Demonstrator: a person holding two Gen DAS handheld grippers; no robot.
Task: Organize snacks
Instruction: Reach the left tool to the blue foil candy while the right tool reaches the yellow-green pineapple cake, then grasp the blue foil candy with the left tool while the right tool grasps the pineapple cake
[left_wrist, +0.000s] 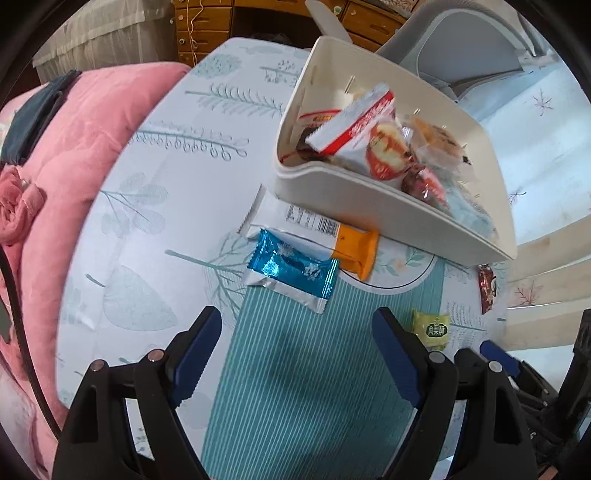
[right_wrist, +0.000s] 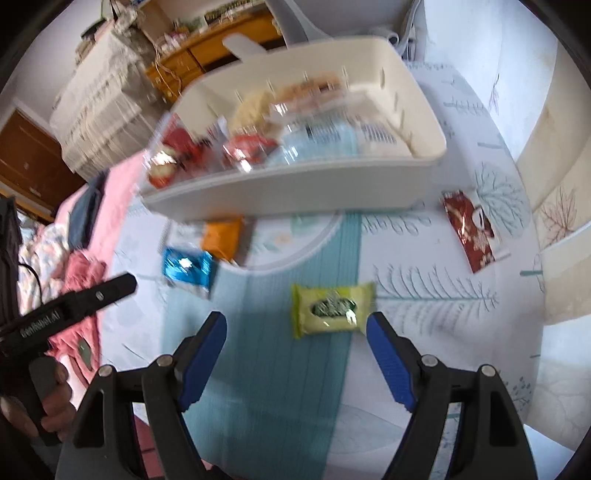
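Observation:
A cream bin (left_wrist: 406, 218) (right_wrist: 295, 192) holding several wrapped snacks stands on the round table. In front of it lie a blue foil packet (left_wrist: 291, 271) (right_wrist: 188, 267), a white and orange bar (left_wrist: 317, 232) (right_wrist: 221, 236), a yellow-green packet (left_wrist: 432, 328) (right_wrist: 330, 306) and a dark red packet (left_wrist: 487, 286) (right_wrist: 471, 229). My left gripper (left_wrist: 295, 350) is open and empty, just short of the blue packet. My right gripper (right_wrist: 295, 350) is open and empty, just short of the yellow-green packet.
The table has a leaf-print cloth (left_wrist: 192, 155) with a teal striped strip (left_wrist: 303, 387). A pink quilt (left_wrist: 85, 122) lies to the left. A pale chair (left_wrist: 461, 48) and wooden drawers (left_wrist: 207, 26) stand behind the bin. The left gripper's body (right_wrist: 70, 306) shows in the right wrist view.

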